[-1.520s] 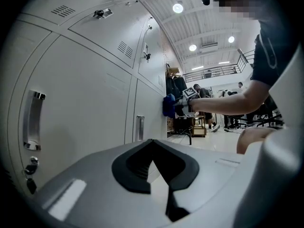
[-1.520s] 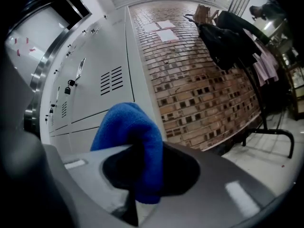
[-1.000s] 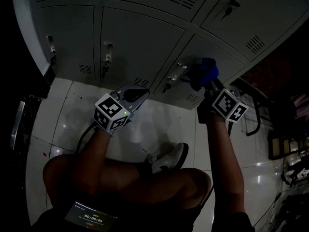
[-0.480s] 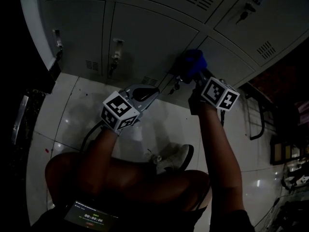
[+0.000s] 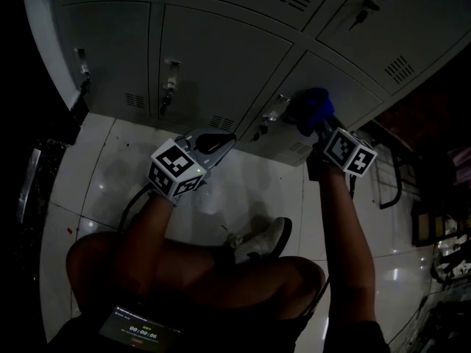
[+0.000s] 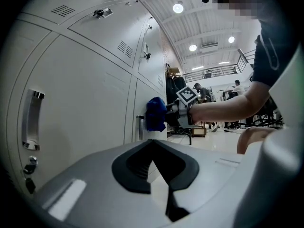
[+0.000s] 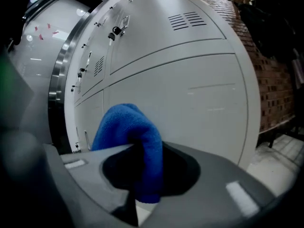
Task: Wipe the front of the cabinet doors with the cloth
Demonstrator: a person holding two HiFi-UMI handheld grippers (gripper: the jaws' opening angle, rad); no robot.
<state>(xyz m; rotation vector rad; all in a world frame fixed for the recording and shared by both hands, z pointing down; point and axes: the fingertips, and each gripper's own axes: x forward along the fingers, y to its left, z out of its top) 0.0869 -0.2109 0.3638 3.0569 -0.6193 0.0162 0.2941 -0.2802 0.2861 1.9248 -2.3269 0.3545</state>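
Observation:
A bank of grey cabinet doors [image 5: 221,57] fills the top of the head view. A blue cloth [image 5: 313,109] is pressed against a lower door, just right of its handle [image 5: 271,112]. My right gripper [image 5: 318,125] is shut on it. In the right gripper view the cloth [image 7: 135,137] bulges out between the jaws, close to the door [image 7: 190,103]. My left gripper [image 5: 223,140] hangs lower, off the doors, shut and holding nothing. The left gripper view looks past its closed jaws along the door fronts [image 6: 80,94] to the cloth [image 6: 155,114].
The person's knees and a white shoe [image 5: 257,241] are on the glossy tiled floor [image 5: 103,168] below the grippers. A dark screen [image 5: 136,331] rests at the lap. Metal frames [image 5: 390,179] and a brick wall [image 7: 275,89] stand to the right. Door handles and keys [image 5: 168,87] stick out.
The right gripper swept the cloth left over the door handle, then back right onto the lower door. The left gripper has barely moved.

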